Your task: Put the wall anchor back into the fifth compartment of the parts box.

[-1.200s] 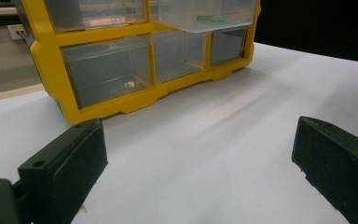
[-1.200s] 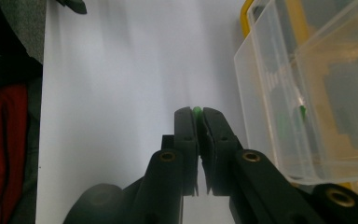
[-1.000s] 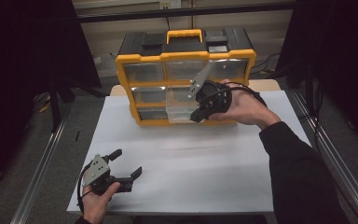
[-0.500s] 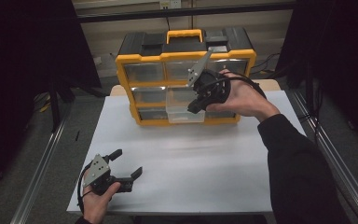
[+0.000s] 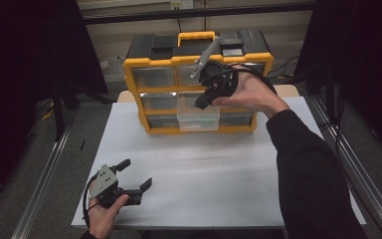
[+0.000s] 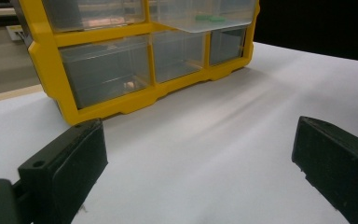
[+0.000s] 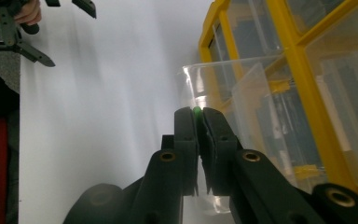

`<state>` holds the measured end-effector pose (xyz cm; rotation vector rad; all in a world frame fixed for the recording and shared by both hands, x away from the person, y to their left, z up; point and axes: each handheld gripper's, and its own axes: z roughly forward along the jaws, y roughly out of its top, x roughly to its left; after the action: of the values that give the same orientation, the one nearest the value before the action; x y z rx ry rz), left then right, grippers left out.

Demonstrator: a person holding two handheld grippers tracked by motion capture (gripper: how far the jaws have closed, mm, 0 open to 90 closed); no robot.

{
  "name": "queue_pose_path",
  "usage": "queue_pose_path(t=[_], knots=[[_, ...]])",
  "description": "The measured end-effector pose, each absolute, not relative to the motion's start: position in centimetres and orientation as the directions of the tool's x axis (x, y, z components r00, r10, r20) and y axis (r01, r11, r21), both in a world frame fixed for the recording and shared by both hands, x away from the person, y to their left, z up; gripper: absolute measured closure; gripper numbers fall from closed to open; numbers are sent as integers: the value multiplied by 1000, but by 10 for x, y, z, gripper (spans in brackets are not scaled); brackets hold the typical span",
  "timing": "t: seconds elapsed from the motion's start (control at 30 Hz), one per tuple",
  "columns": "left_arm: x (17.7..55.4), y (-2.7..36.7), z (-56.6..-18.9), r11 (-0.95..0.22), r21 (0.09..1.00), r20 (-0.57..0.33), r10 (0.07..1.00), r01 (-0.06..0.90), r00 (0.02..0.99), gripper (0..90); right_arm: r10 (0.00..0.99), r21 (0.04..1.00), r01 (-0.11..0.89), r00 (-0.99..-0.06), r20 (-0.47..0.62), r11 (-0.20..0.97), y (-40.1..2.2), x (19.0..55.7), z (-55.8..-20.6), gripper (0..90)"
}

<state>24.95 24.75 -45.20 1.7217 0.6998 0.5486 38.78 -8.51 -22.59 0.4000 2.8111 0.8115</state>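
Above the pulled-out clear drawer (image 5: 198,115) at the table's (image 5: 219,169) far edge hangs the right gripper (image 7: 197,113), jaws pressed together on a small green piece (image 7: 197,110) at their tips. That drawer juts from the middle of the yellow organiser (image 5: 142,84), more green bits (image 6: 209,18) lying inside. Down by the near left corner, the left gripper (image 5: 134,175) rests, jaws spread wide, nothing between them.

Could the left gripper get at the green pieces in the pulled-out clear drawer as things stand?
Probably yes. The left gripper rests open at the near table edge, with bare white tabletop up to the open drawer. The right gripper, shut on a small green piece, hangs above that drawer and could crowd it.
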Motion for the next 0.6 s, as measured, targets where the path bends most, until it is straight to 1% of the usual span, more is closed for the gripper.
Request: queue_pose_path(t=[0.07, 0.2, 0.3, 0.6], knots=[[249, 247, -452, -172, 970, -2, 705, 174, 709, 31, 300, 545, 196, -948, -108, 815, -82, 390, -226, 849], [250, 248, -452, -184, 968, 7, 695, 170, 719, 31, 312, 530, 212, -944, -105, 821, -78, 395, -232, 849], [250, 247, -452, -170, 970, -5, 699, 173, 715, 31, 325, 521, 229, -940, -100, 823, -76, 401, -235, 848], [249, 247, -453, -174, 969, -2, 703, 175, 712, 31, 351, 501, 259, -931, -97, 826, -72, 417, -237, 849]])
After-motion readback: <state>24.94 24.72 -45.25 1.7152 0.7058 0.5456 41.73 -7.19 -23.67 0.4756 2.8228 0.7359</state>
